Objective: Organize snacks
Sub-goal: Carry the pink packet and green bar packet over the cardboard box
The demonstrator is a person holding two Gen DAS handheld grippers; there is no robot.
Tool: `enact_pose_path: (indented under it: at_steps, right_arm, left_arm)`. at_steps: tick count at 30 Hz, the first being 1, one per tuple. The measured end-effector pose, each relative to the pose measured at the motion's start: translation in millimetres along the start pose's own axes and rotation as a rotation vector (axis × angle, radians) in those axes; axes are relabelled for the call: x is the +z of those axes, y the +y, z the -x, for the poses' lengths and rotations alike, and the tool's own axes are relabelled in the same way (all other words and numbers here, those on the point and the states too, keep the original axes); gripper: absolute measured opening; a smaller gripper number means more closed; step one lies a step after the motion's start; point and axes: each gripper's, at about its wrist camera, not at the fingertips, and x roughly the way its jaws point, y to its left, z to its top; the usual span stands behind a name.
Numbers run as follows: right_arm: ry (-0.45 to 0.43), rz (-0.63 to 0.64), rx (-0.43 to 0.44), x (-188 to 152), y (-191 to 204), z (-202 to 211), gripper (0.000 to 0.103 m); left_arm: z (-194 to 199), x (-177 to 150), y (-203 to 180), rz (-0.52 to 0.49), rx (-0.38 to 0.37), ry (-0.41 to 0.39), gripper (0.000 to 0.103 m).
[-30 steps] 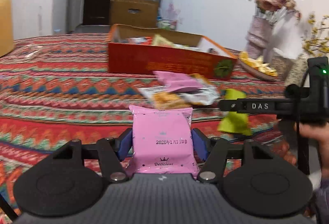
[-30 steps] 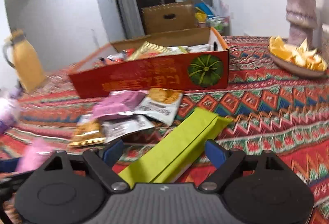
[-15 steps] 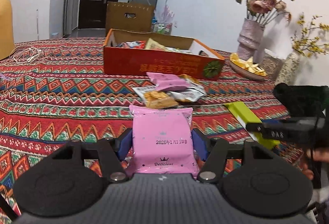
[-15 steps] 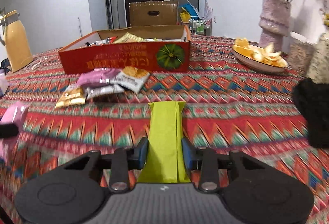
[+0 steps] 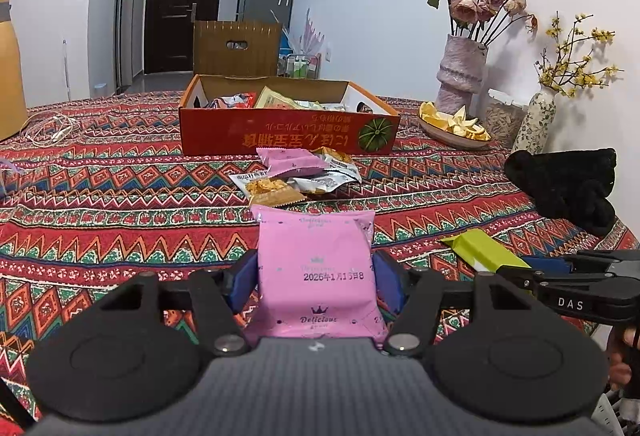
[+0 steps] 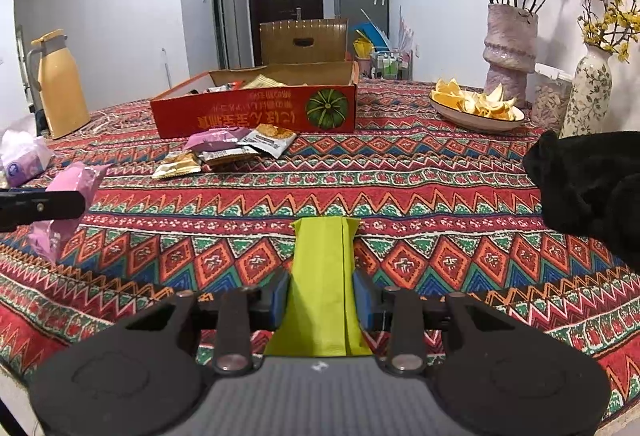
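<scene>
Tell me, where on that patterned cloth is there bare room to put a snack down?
Bare cloth runs wide between the loose snack pile and the black fuzzy bundle, and left of the red cardboard box up to the white cord. It is crowded just before the box, and near the peel-filled dish and vases.

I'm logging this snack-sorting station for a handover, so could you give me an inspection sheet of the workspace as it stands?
Surface: table under a red zigzag-patterned cloth.
Job's things: open red box with packets inside; a loose pile of snack packets in front of it.
Clutter: bowl of orange peel, black fabric bundle, tissue pack, yellow jug.
Grippers: left gripper shut on the pink packet; right gripper shut on the green packet, both lifted off the cloth.
Cables: a thin white cord lies coiled on the cloth at far left.
Surroundings: two flower vases by the wall, a cardboard box and dark door behind.
</scene>
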Motion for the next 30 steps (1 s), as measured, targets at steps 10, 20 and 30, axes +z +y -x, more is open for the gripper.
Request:
enact_pose_path:
  at_steps: [10,20,30]
  right_arm:
    - [-0.013,-0.016,0.021,9.3,-4.5,-16.3,0.033]
    - [-0.136,0.043,0.001,76.4,-15.7,-34.0,0.001]
    - [0.031,0.012,0.102,85.9,-12.3,-92.8,0.062]
  left_arm:
    - [-17.3,21.0,10.9,0.004,0.022,-0.004,0.063]
    - [-60.6,78.0,43.5,-0.016,0.087,-0.077,0.063]
    - [-101.9,96.1,72.8,0.040,0.082,-0.062,0.062]
